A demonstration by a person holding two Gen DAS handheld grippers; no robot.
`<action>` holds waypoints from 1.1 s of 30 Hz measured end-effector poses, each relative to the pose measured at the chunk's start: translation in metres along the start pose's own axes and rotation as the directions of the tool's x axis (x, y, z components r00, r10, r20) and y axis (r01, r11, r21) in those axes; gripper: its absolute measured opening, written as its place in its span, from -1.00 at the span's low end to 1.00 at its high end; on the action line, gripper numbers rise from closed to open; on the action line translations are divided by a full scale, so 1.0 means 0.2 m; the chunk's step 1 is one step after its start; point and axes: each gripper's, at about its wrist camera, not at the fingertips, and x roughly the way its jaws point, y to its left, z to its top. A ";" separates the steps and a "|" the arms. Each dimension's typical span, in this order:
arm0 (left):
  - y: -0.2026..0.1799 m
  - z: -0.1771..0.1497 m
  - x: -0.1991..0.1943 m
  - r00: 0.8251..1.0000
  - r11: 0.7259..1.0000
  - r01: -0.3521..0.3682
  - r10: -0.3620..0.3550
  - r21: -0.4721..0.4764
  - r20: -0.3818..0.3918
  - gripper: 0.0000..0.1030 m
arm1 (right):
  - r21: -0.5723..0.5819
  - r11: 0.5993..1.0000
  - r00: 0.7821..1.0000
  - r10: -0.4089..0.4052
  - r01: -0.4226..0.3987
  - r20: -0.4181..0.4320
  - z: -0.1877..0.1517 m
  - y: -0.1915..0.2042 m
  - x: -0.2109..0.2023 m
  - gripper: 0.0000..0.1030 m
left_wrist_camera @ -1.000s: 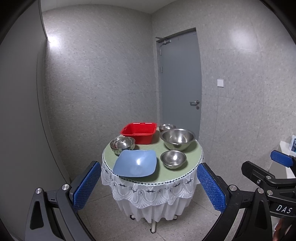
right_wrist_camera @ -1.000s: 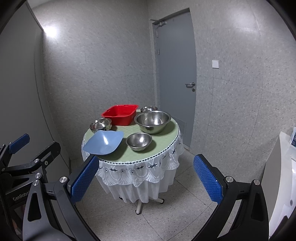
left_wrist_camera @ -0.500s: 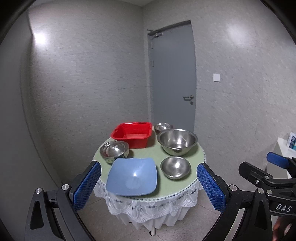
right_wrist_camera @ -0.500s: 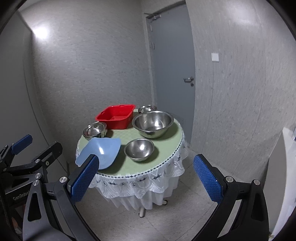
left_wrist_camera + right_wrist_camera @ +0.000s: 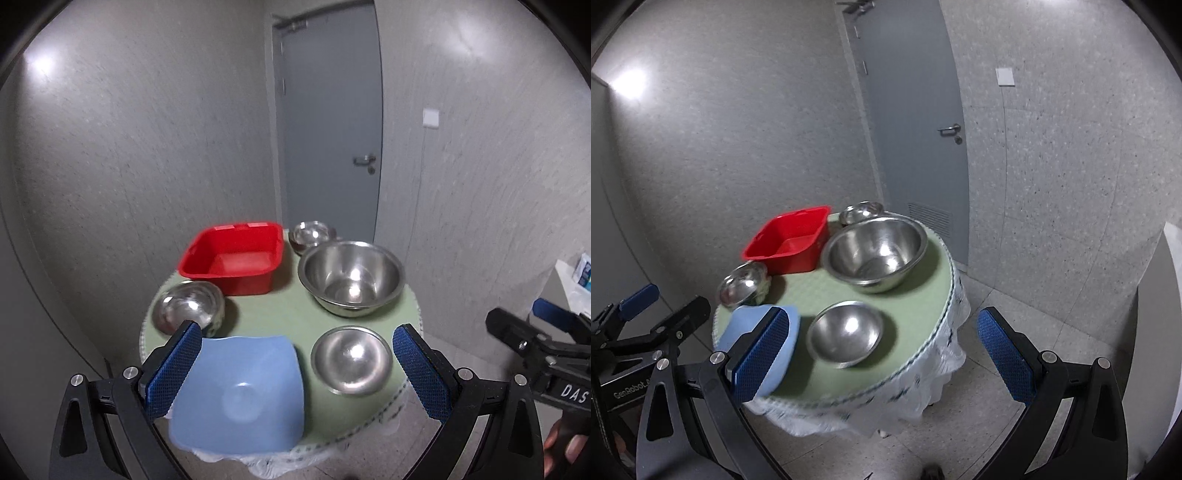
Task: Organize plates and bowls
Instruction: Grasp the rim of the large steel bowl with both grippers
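A round table (image 5: 273,314) (image 5: 923,295) with a green top holds a blue square plate (image 5: 240,395) (image 5: 753,328) at the near left. A small steel bowl (image 5: 351,360) (image 5: 846,332) sits beside it, a large steel bowl (image 5: 351,277) (image 5: 875,251) behind that. Another steel bowl (image 5: 188,306) (image 5: 742,284) stands at the left, a small one (image 5: 312,232) (image 5: 858,212) at the back. A red tub (image 5: 232,258) (image 5: 790,240) is at the rear. My left gripper (image 5: 295,373) and right gripper (image 5: 886,354) are both open and empty, above the table's near edge.
A grey door (image 5: 328,122) (image 5: 912,110) stands behind the table between speckled walls. A white lace cloth (image 5: 916,384) hangs from the table rim. A white counter (image 5: 572,280) lies at the right. The right gripper (image 5: 535,332) shows in the left wrist view.
Both grippers have moved closer to the table and higher over it. The dishes have not moved. Both grippers stay open.
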 end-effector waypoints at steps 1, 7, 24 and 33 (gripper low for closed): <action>-0.01 0.04 0.09 1.000 1.000 0.007 -0.007 -0.002 -0.023 0.99 | -0.001 1.000 1.000 -0.002 0.002 -0.004 0.03 -0.02 0.06 1.00; -0.07 0.31 0.72 0.981 0.999 -0.014 0.008 -0.031 -0.194 0.93 | 0.018 1.000 0.995 0.016 -0.014 -0.101 0.20 -0.22 0.56 1.00; -0.02 0.57 2.01 0.836 0.990 -0.094 0.019 -0.109 -0.548 -0.41 | -0.023 0.987 0.870 0.126 -0.156 -0.477 0.39 -0.43 1.69 -0.25; -0.04 0.59 2.04 0.879 0.991 -0.034 -0.032 -0.129 -0.475 -0.52 | -0.053 0.971 0.861 0.182 -0.234 -0.474 0.45 -0.39 1.65 -0.62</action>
